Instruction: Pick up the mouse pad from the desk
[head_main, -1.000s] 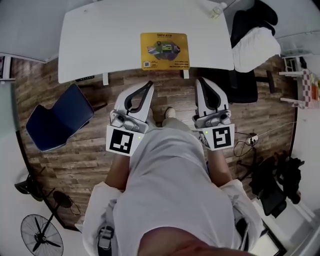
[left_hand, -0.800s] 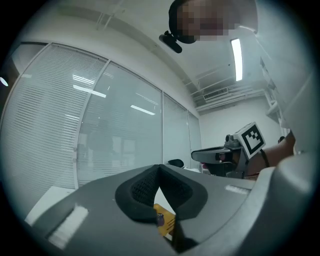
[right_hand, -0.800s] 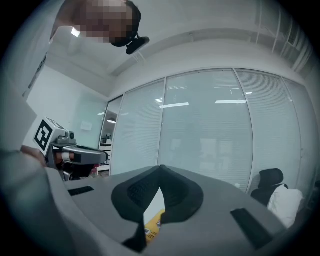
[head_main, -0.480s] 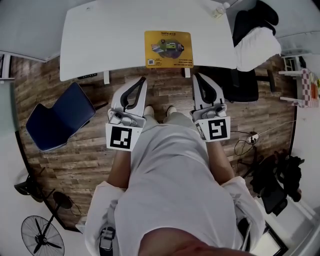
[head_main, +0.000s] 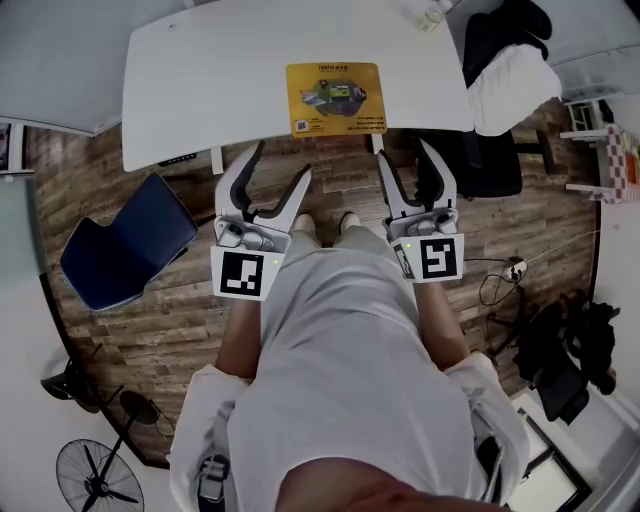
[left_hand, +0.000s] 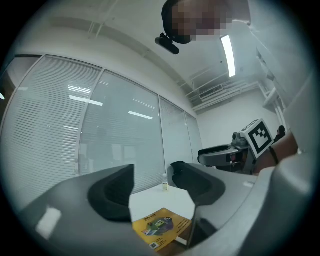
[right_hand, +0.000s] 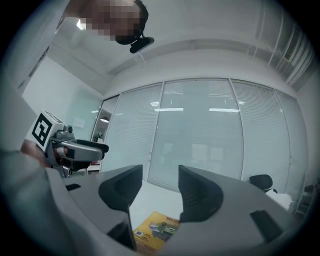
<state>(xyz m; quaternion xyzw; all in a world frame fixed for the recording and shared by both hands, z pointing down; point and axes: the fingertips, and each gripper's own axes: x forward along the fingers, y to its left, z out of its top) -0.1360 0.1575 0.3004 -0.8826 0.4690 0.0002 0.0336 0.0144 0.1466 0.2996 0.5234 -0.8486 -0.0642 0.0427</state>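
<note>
Mouse pad (head_main: 335, 98) yellow, lies flat on the white tabletop (head_main: 220, 80) at the near edge, right of centre. It has a dark picture in the middle, text lines above and below it and a small code square at the near left corner (print too small to read).

Small clear bottle (head_main: 432, 15) stands at the far right edge of the tabletop, contents can't be told.

Left hand-held gripper (head_main: 280, 162) has jaws about half apart, they have just been opening, nothing between them, short of the tabletop edge. Right hand-held gripper (head_main: 405, 153) is the same: jaws partly apart, just been opening, holding nothing, pad seen beyond the gap. Each carries a black-and-white marker cube.

Blue chair (head_main: 125, 240) stands left on the wood floor (head_main: 330, 190). Black chair (head_main: 495, 165) to the right, white cloth (head_main: 510, 85) draped on it.
</note>
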